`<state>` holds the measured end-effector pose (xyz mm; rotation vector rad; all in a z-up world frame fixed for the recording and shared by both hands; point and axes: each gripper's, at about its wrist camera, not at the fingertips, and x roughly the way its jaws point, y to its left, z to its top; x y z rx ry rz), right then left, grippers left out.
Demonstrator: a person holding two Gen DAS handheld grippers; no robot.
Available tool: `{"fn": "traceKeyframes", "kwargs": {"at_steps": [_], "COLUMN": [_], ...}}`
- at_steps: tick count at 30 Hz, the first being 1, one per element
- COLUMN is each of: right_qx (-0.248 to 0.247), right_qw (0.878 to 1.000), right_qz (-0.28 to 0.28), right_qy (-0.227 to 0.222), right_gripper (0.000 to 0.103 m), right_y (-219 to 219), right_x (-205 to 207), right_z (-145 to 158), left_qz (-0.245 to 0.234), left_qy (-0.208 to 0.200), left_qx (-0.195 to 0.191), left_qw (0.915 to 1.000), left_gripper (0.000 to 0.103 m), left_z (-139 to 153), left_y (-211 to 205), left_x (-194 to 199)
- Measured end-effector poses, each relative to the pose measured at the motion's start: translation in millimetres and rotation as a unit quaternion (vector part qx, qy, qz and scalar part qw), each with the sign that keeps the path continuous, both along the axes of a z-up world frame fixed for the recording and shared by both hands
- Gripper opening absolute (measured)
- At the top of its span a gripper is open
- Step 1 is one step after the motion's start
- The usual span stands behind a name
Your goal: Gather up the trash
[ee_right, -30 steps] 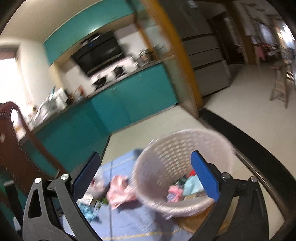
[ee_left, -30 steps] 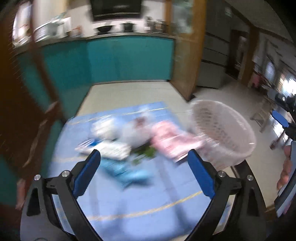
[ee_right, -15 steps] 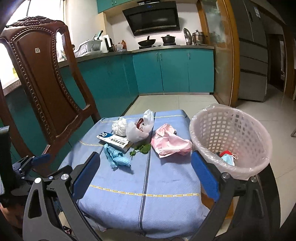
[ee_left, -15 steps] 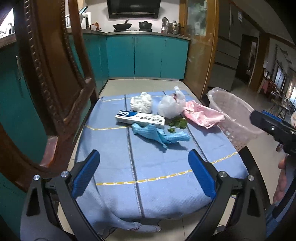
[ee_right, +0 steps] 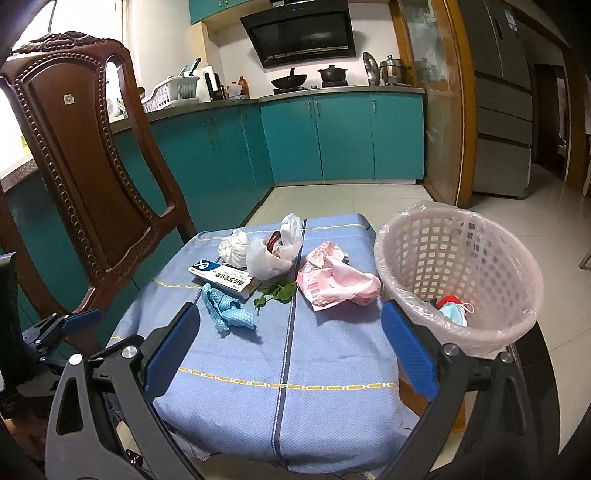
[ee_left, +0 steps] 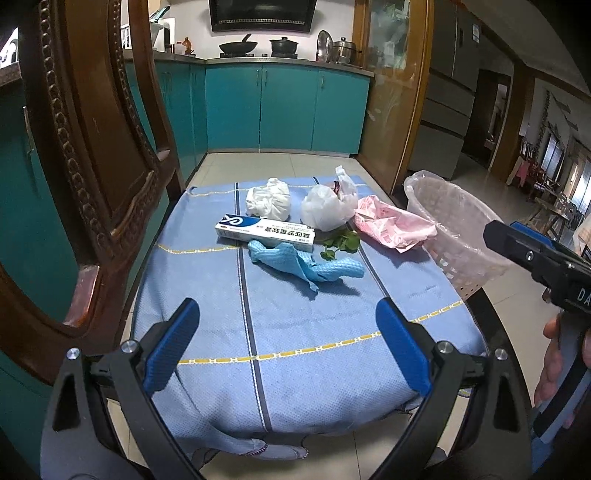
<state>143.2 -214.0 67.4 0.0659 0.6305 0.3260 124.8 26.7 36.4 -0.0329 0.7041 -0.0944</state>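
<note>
Tools left [ee_left: 287,347] and right [ee_right: 290,349] both gape wide above cloth [ee_left: 314,332]; trash [ee_left: 306,262] untouched

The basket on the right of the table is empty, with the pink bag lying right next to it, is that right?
Not quite. The basket is not empty: the right wrist view shows a blue face mask and something red inside. The pink bag does lie right next to it.

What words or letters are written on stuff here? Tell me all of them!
"DA" – white letters on the right gripper's black body; the rest is cut off.
Toothpaste-style box: a swirl logo and a row of characters, too small to read.
Pink bag: red print, blurred.
Fridge sticker: too small to read.
</note>
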Motion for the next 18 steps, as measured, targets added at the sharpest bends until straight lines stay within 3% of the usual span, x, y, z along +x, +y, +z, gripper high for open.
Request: {"fn": "traceKeyframes", "kwargs": {"at_steps": [8, 12, 18], "right_qx": [0.004, 0.006, 0.012], "right_qw": [1.000, 1.000, 1.000], "right_qz": [0.003, 0.002, -0.006], "right_qy": [0.002, 0.001, 0.005], "right_gripper": [0.096, 0.096, 0.096], "right_y": [0.0, -0.7, -7.8], "right_x": [1.3, 1.7, 4.5], "right_z": [-0.4, 0.2, -0.1], "left_qz": [0.004, 0.007, 0.031], "left_qy": [0.020, 0.023, 0.056], "left_qx": [-0.009, 0.011, 0.001], "left_qw": [0.9998, 0.9997, 0.9980], "left_gripper": [0.096, 0.095, 0.077], "left_z": [-10.4, -14.8, -31.9], "left_y": [-8.1, -22.8, -28.6], "left_x": [13.8, 39.6, 95.6]}}
